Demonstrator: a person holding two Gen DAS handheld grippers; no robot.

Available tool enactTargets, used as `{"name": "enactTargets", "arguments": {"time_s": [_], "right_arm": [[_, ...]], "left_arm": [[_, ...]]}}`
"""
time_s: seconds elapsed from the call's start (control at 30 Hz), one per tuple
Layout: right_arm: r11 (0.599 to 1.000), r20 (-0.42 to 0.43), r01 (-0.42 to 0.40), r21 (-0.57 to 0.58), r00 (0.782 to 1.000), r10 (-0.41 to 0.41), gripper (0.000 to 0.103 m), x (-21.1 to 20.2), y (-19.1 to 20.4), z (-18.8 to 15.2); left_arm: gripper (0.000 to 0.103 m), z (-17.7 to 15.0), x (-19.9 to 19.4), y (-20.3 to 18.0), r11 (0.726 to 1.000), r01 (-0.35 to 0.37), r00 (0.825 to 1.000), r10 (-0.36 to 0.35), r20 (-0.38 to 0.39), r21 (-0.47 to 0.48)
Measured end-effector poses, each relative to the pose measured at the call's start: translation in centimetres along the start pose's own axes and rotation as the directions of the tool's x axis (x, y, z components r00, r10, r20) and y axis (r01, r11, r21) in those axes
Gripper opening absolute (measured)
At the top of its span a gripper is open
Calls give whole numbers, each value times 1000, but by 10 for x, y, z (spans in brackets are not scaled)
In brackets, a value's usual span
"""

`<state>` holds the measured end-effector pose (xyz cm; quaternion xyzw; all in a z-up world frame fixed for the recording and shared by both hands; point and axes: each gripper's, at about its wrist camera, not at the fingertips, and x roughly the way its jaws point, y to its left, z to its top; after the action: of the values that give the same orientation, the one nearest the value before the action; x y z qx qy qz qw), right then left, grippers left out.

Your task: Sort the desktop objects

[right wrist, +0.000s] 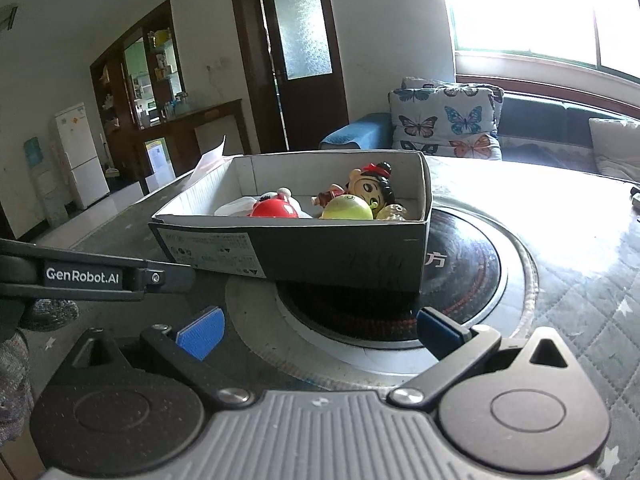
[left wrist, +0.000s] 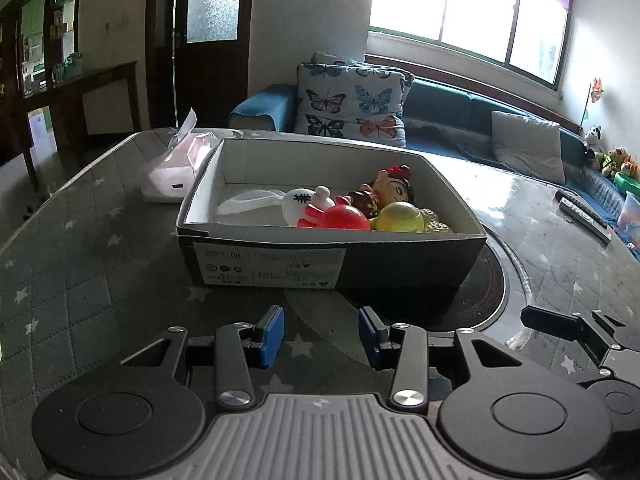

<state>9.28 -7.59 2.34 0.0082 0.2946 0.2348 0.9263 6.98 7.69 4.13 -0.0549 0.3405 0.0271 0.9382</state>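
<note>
A dark cardboard box (left wrist: 328, 264) with a white inside stands on the table, also in the right wrist view (right wrist: 320, 256). In it lie a white toy (left wrist: 296, 204), a red toy (left wrist: 340, 218), a yellow-green ball (left wrist: 400, 218), a doll with black hair (left wrist: 394, 186) and a pale knobbly piece (left wrist: 434, 222). My left gripper (left wrist: 322, 334) is open and empty, just short of the box's near wall. My right gripper (right wrist: 316, 332) is open wide and empty, in front of the box's corner. The right gripper's arm shows in the left wrist view (left wrist: 580, 328).
A tissue pack (left wrist: 176, 164) lies behind the box at the left. The box rests partly on a round black cooktop (right wrist: 472, 280) set in the table. Remote controls (left wrist: 580, 208) lie at the far right. A sofa with butterfly cushions (left wrist: 352, 100) stands behind.
</note>
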Motion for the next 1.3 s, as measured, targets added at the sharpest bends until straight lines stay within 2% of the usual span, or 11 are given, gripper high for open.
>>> {"name": "enactTargets", "arguments": {"time_s": [0.23,0.8,1.3], "right_arm": [[1000,-12,8,0,1000,-8,103,0,2,1],[998,-46,59,-2,997,-59,103,10,2,11],[998,-64,64,2,996,-64,103,23,-2,16]], "left_arm": [[44,-1,-1,-3,1000,-27,1000,27,9,7],[44,6,5,-3,999,-33,999,33,7,-12],[42,11,19,-1,999,-45,999,45,-3,-19]]}}
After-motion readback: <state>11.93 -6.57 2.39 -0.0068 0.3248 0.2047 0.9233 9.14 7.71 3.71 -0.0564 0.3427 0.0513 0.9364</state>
